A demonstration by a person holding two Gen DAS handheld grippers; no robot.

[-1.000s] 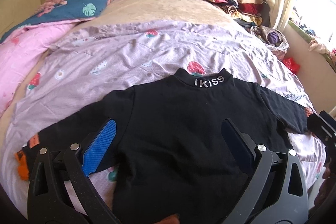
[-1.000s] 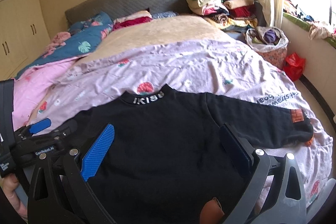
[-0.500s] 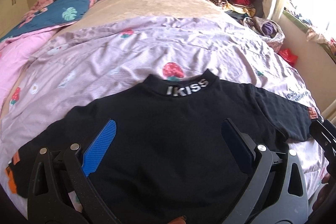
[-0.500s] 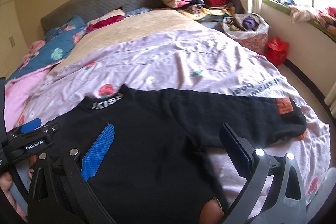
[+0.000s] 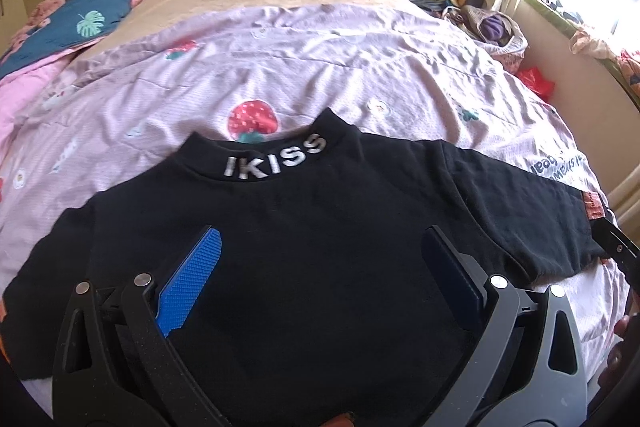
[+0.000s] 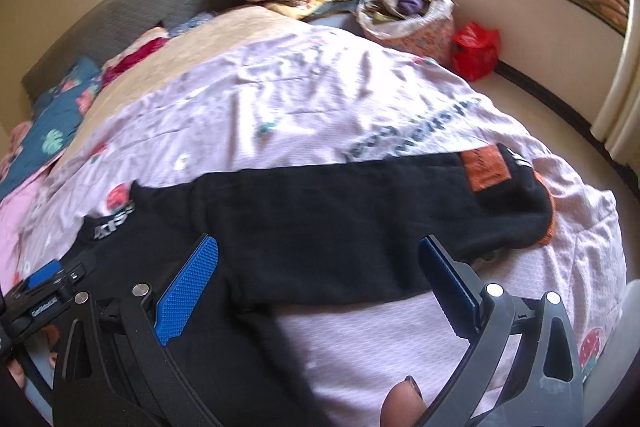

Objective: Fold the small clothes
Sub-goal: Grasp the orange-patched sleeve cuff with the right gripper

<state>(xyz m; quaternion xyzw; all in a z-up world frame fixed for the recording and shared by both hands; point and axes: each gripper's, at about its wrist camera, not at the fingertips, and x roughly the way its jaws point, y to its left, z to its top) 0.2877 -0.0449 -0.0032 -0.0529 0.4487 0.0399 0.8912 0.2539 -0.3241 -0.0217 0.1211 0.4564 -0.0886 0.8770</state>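
both hand-held grippers, left (image 5: 320, 279) and right (image 6: 320, 279), i am holding wide apart and empty over the black sweater (image 5: 320, 247), which is lying flat with sleeves spread on the lilac strawberry-print quilt (image 5: 320, 67) covering the bed.

left gripper (image 5: 320, 267): jaws wide apart, empty | black sweater (image 5: 304, 227): flat on bed (image 5: 360, 67), beneath and ahead of jaws | collar: beyond jaws
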